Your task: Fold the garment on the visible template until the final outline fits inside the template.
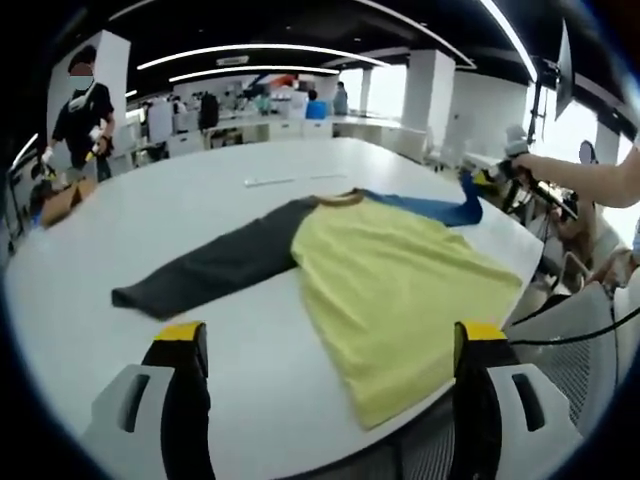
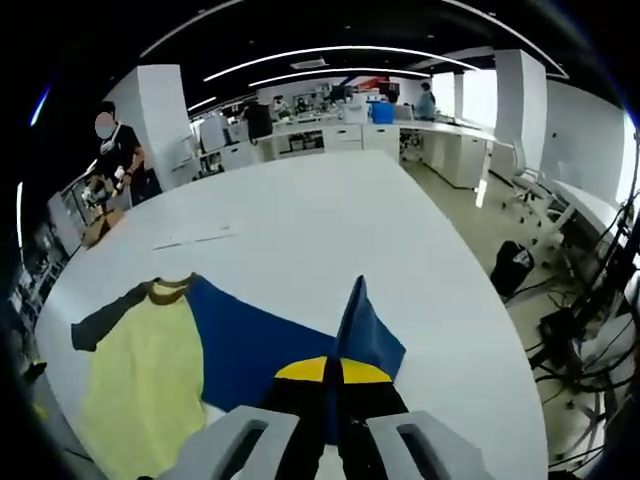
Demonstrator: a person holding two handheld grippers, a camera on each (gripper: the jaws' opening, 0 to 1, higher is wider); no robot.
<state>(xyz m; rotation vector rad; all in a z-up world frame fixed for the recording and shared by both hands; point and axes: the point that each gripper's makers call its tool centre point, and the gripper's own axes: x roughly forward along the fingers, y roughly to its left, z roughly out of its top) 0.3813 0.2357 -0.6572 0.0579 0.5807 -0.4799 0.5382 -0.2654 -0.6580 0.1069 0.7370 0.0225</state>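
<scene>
No text, label, brand, number or sign can be read anywhere here.

Both views are bright and evenly lit. Long ceiling light strips [image 1: 250,50] run above the white counter [image 1: 230,200], bent into arcs by the fisheye lens, and pillars lean inward toward the edges. Beyond the counter's far end, windows [image 1: 390,90] blow out to plain white. The counter top gives a soft sheen with no hard glare, and shadows on it are faint. The middle of each view is sharp; the far desks behind the counter are small and soft, and the near tool bases smear slightly.
</scene>
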